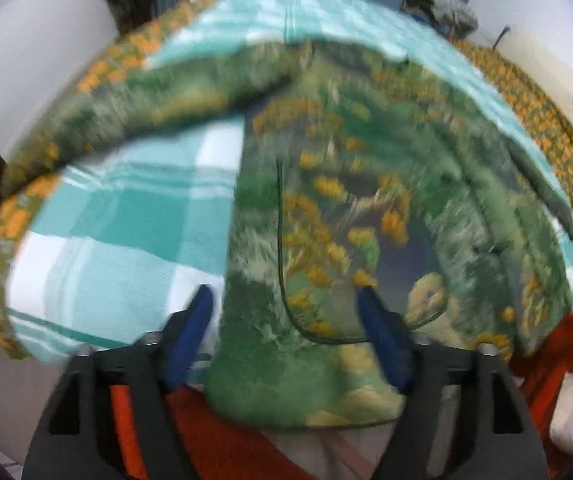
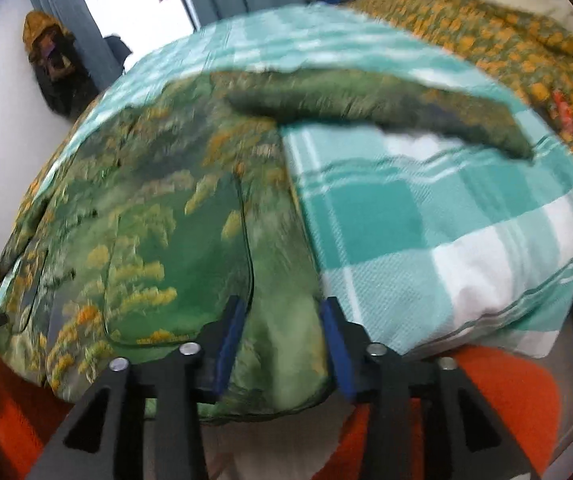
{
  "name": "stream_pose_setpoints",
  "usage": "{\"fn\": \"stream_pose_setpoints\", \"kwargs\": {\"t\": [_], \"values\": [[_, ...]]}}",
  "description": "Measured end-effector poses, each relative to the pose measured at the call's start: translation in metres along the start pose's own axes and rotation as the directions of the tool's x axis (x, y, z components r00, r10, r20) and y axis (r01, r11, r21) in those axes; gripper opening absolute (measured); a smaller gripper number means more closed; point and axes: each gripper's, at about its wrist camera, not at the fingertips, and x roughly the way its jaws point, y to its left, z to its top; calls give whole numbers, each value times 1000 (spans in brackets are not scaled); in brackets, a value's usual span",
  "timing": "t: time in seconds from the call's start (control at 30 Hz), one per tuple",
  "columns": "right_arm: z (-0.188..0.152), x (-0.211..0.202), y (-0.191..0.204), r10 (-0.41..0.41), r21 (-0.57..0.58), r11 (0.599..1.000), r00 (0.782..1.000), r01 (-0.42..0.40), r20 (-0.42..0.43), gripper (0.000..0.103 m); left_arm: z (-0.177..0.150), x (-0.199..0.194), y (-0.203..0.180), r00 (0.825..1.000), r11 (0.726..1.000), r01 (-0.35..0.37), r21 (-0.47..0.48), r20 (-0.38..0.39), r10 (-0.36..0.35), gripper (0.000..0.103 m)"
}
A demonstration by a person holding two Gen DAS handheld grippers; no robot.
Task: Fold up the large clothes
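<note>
Garment (image 1: 326,208) (green print, yellow flowers) lies spread on the checked blanket (image 1: 118,216) over the bed, hem end hanging off the near edge. Left tongs (image 1: 286,344): wide open, blue pads straddling the hem, no grip evident. Right tongs (image 2: 282,344): partly open, hem fabric bulging between the pads, looks unclamped; blur limits certainty. Risks, my judgement: either pair closes on a single layer or catches the blanket too, so the fold drags bedding; uneven lift would skew the fold line; the sleeve (image 2: 386,116) lying out over the blanket could trail. Room: open blanket left of garment in left view, right of it in right view; a flowered bedcover (image 2: 506,40) bunches at the far side.
</note>
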Motion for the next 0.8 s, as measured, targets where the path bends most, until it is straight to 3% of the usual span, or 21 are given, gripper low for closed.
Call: {"fn": "stream_pose_setpoints", "kwargs": {"t": [0.07,0.17,0.33,0.47,0.57,0.67,0.8], "values": [[-1,-13,4,-37,-16,999,997,38,63,52,4,-20,-6,996,1000,-31,0,84,31,99],[-7,-24,10,-64,-31,997,988,69,140,56,14,-31,-23,988,1000,-9,2,153,9,100],[-12,-24,18,-57,-42,997,983,65,176,56,27,-16,-55,982,998,55,18,180,-57,101],[-15,-22,22,-57,-52,996,984,67,169,56,31,24,-80,990,997,49,57,133,-56,101],[-17,-24,23,-49,-56,997,984,59,173,56,28,70,-91,999,998,22,58,27,-24,101],[-19,-24,22,-50,-57,997,983,61,178,56,19,106,-94,997,998,-17,67,-71,22,101],[-19,-22,17,-54,-35,998,984,61,170,56,10,105,-102,998,991,-34,127,-55,42,102]]}}
